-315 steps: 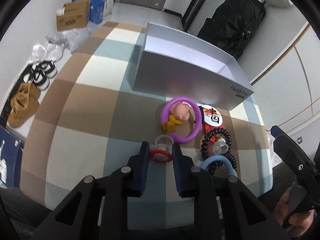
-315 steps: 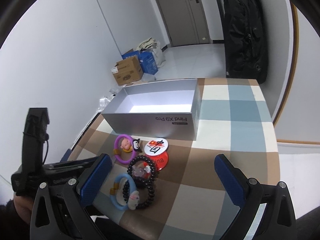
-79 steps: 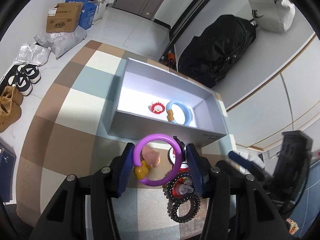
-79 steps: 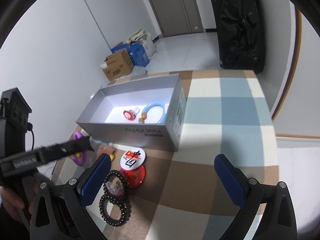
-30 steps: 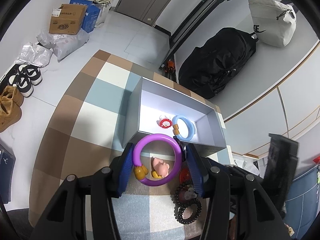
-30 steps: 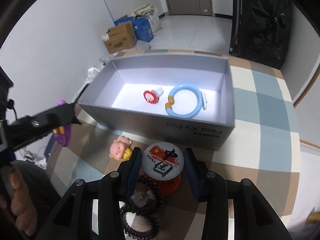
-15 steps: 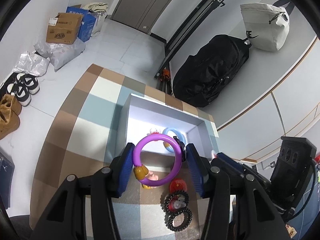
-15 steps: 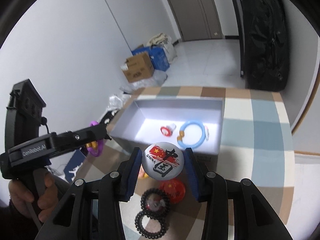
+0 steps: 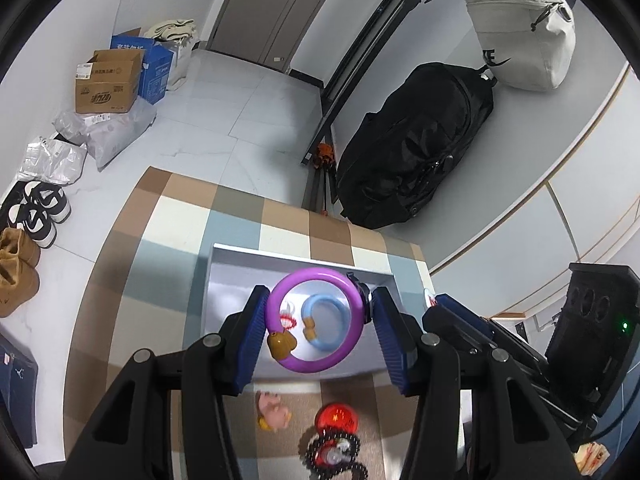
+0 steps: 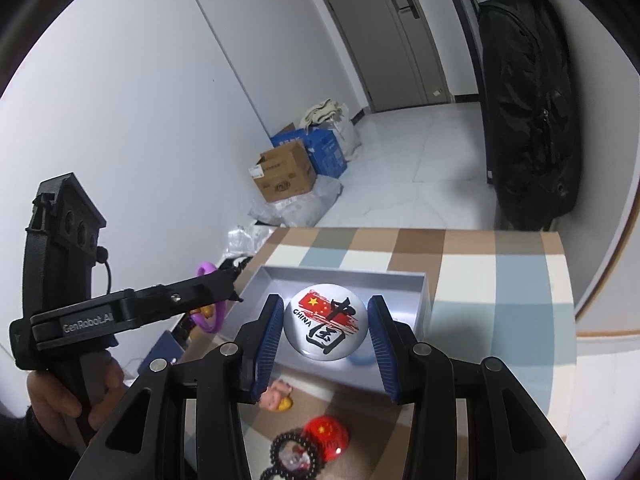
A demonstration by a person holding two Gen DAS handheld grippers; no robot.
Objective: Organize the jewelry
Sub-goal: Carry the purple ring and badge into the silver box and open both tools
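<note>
In the left wrist view, the left gripper (image 9: 318,322) was clamped on a purple plastic ring bracelet (image 9: 315,321), held above the open grey cardboard box (image 9: 224,272) containing a light-blue ring bracelet (image 9: 325,322). In the right wrist view, the right gripper (image 10: 326,326) pinched a round white China badge (image 10: 326,326) over the box's near wall; a red round badge (image 10: 326,436) lay nearer on the checked tablecloth (image 10: 496,280).

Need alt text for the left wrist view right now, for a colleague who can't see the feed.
The left gripper holds a purple ring between its fingers above an open grey box containing a blue ring and a small red piece. A pig charm, red badge and black bead bracelet lie on the checked tablecloth.
</note>
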